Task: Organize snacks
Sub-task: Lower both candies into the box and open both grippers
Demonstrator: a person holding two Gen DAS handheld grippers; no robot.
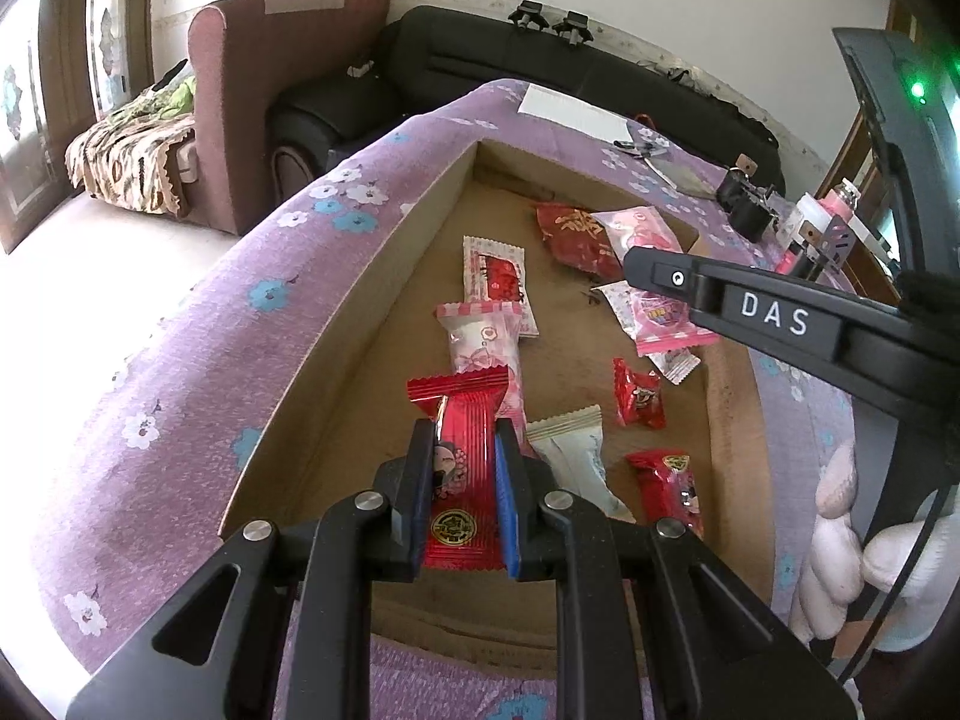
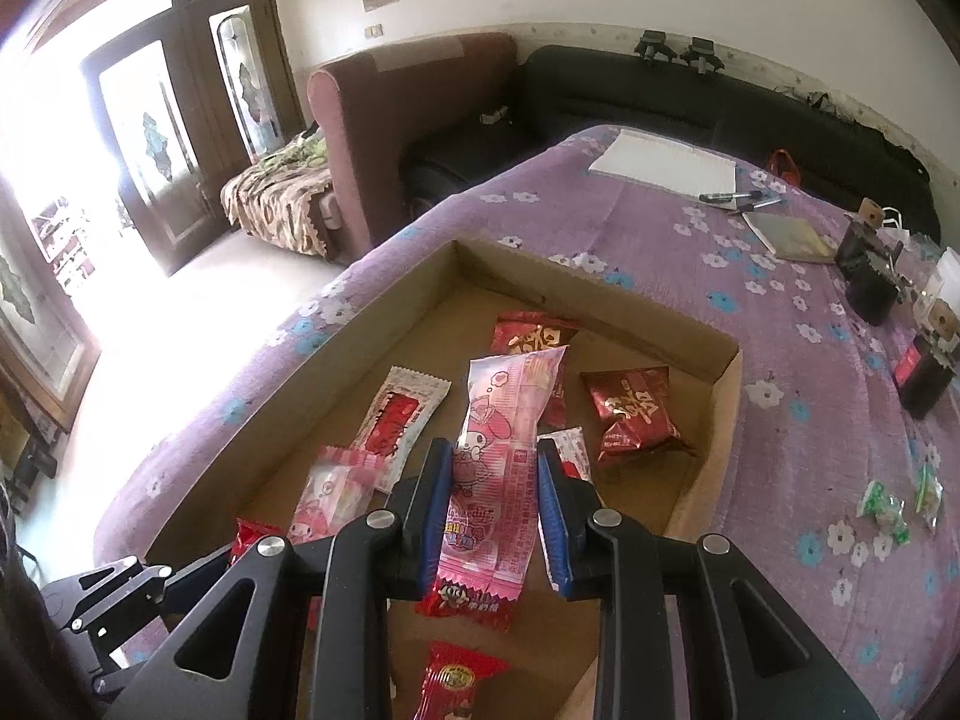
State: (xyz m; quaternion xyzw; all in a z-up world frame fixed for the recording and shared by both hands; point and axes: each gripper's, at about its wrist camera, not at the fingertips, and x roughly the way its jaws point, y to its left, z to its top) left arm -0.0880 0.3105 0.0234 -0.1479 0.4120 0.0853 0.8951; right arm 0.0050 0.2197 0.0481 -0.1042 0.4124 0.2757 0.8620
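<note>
Clamped between the blue pads of the left hand-held gripper (image 1: 465,468), a glossy red wrapped bar (image 1: 459,462) hangs over the shallow cardboard tray (image 1: 384,276), apparently to be laid down there. Over the same tray the right hand-held gripper (image 2: 495,480) pinches a crinkly pink cartoon-printed packet (image 2: 504,456) lengthwise. More foil and plastic snack packets lie loose on the tray floor, which sits on a purple flowered cloth (image 1: 180,324).

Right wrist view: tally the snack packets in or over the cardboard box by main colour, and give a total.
Red packets: 5
Pink packets: 2
White-and-red packets: 2
Total: 9
</note>
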